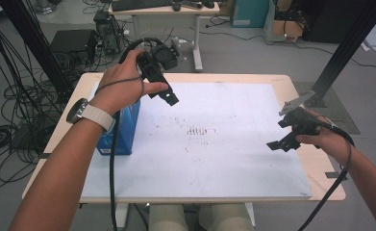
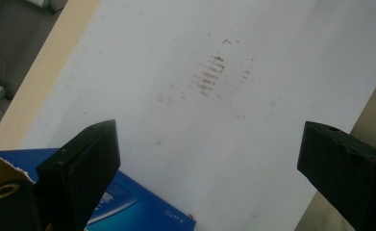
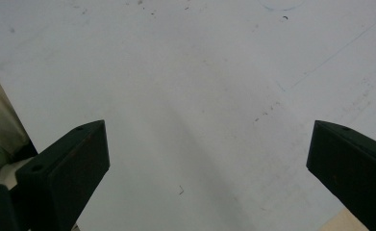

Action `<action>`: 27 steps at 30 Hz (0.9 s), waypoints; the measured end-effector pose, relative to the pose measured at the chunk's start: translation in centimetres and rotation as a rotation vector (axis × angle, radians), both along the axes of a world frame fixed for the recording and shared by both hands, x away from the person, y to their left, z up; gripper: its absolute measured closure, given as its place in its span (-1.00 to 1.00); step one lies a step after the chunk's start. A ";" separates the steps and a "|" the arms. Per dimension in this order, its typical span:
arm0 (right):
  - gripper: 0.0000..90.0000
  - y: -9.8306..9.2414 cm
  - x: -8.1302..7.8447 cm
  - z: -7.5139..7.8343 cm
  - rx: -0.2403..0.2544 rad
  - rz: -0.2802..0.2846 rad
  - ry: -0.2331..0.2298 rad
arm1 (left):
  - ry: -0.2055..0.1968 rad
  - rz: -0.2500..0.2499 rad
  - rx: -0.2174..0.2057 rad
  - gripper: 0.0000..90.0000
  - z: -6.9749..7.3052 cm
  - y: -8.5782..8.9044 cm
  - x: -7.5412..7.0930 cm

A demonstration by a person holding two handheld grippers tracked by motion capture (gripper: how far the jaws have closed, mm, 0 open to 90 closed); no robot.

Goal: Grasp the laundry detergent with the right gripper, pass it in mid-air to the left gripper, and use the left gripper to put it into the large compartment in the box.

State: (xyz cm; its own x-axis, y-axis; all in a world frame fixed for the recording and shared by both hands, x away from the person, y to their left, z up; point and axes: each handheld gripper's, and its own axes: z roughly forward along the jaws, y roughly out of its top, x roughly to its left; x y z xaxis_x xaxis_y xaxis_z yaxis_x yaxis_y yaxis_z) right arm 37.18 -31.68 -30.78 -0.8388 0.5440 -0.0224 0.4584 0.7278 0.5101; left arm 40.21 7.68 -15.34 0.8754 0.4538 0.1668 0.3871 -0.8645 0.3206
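Observation:
A blue carton (image 1: 123, 130) stands on the white board (image 1: 209, 163) near its left edge; its open torn top and blue side (image 2: 128, 207) show at the bottom of the left gripper view. My left gripper (image 1: 166, 96) hangs in the air above and just right of the carton, jaws wide apart with nothing between them (image 2: 207, 159). My right gripper (image 1: 282, 143) hovers over the board's right edge, also open and empty (image 3: 207, 163).
Brown smudges (image 1: 197, 130) mark the board's middle. The wooden table (image 1: 320, 163) shows around the board. Behind it are cables (image 1: 12, 110), black equipment (image 1: 75, 43) and a desk (image 1: 166, 12) on the floor.

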 end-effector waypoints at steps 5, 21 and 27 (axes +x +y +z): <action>-0.98 -0.1 0.1 -0.3 0.009 0.000 -0.001 | 0.004 -0.007 0.006 -0.82 -0.4 -0.3 0.0; -0.98 -0.2 0.0 -0.5 0.012 -0.003 0.002 | 0.018 -0.011 0.007 -0.82 -1.1 -0.5 0.3; -0.98 -0.2 0.1 -0.5 0.011 -0.003 0.003 | 0.018 -0.009 0.004 -0.81 -1.2 -0.5 0.5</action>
State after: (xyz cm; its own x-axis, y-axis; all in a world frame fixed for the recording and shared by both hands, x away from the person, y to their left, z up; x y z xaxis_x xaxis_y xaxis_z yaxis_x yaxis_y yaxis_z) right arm 37.26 -31.85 -31.25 -0.8370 0.5470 -0.0135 0.4626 0.7205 0.5166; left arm 40.69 7.22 -16.52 0.8823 0.4452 0.1526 0.3850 -0.8692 0.3101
